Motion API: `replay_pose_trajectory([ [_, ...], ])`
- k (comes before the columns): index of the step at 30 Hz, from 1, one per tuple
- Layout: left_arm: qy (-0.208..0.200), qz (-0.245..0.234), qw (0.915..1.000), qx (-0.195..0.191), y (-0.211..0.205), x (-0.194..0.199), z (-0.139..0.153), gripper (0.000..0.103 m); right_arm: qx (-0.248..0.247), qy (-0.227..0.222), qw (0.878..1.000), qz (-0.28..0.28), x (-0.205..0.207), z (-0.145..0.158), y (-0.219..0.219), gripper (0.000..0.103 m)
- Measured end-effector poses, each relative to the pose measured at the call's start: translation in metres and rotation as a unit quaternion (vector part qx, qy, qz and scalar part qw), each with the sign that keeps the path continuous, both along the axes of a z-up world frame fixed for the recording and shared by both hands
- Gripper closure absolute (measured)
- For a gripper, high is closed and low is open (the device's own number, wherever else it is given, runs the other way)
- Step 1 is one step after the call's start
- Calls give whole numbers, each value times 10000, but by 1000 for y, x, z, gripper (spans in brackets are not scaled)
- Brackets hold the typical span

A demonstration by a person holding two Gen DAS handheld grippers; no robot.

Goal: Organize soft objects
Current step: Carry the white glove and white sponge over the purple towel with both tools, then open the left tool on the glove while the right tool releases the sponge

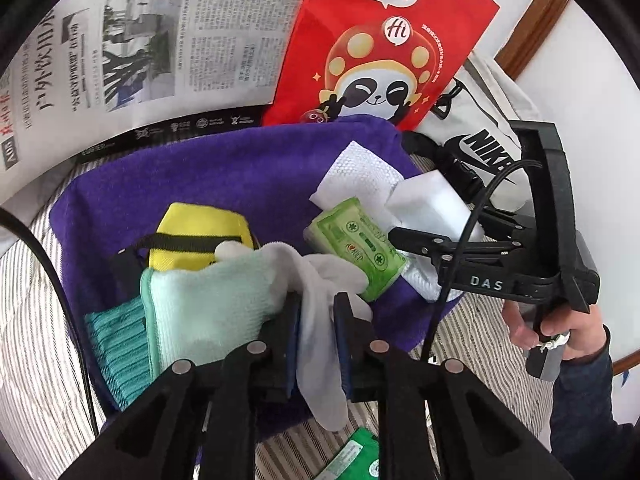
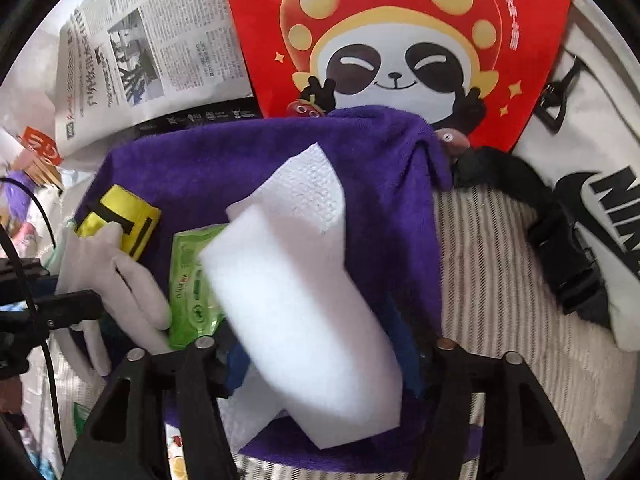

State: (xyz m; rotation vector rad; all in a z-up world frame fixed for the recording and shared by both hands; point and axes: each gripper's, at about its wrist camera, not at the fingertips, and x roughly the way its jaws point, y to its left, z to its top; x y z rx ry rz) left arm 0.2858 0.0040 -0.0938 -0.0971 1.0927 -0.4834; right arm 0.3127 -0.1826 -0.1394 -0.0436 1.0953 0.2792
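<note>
A purple towel (image 1: 208, 184) lies spread on a striped bed; it also shows in the right wrist view (image 2: 384, 184). On it lie a yellow pouch (image 1: 196, 236), mint and teal cloths (image 1: 200, 308), a green tissue pack (image 1: 356, 248) and a white paper towel (image 1: 360, 176). My left gripper (image 1: 316, 336) is shut on a white glove (image 1: 320, 344) above the mint cloth. My right gripper (image 2: 320, 360) is shut on a white sponge block (image 2: 304, 320) and holds it over the towel. The right gripper's body (image 1: 500, 272) shows in the left wrist view.
A newspaper (image 1: 132, 48) and a red panda bag (image 1: 384, 40) lie behind the towel. A white Nike bag (image 2: 600, 208) with a black buckle strap (image 2: 560, 256) lies at the right. A green packet (image 1: 356, 456) lies on the striped bedding (image 2: 500, 280) in front.
</note>
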Motion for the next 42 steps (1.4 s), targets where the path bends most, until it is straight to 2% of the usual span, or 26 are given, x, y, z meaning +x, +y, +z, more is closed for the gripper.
replay_pose_trajectory([
  [1, 5, 3, 10000, -27, 1, -2, 0, 81, 18, -13, 10000, 4, -1, 1, 0, 35],
  [3, 4, 46, 10000, -67, 5, -6, 2, 75, -69, -68, 9999, 37, -5, 4, 2, 24],
  [6, 49, 73, 9999, -74, 8, -13, 3, 73, -192, -194, 9996, 27, -13, 14, 3, 19],
  [9, -26, 113, 9999, 37, 9, -21, 8, 71, -214, -268, 9994, 2, -17, 22, 3, 19],
  [11, -106, 158, 9996, 201, 10, -24, 13, 67, -222, -339, 9992, -69, -14, 23, 2, 19],
  [12, -161, 168, 9994, 237, 10, -25, 15, 60, -169, -346, 9992, -110, -15, 25, 0, 19],
  [16, -500, 291, 9982, 121, 12, -16, 31, 57, 165, -310, 9992, -182, -19, 36, -7, 19],
  [17, -559, 295, 9980, 42, 11, -10, 36, 55, 195, -317, 9991, -213, -20, 39, -8, 19],
  [18, -531, 303, 9981, 38, 10, -3, 38, 48, 217, -326, 9989, -242, -22, 41, -9, 19],
  [22, -371, 258, 9985, 323, 0, 9, 35, 47, 249, -438, 9985, -217, -28, 51, -9, 19],
  [25, -367, 263, 9961, 764, 2, 6, 29, 47, 210, -455, 9985, -230, -28, 52, -10, 19],
  [29, -363, 311, 9925, 1123, 14, -4, 21, 47, 116, -497, 9983, -268, -30, 51, -18, 19],
  [35, -369, 229, 9931, 1093, 29, -24, 22, 47, 132, -500, 9981, -333, -33, 51, -25, 19],
  [42, -264, 302, 9955, 863, 47, -41, 24, 47, 143, -528, 9981, -283, -48, 52, -24, 19],
])
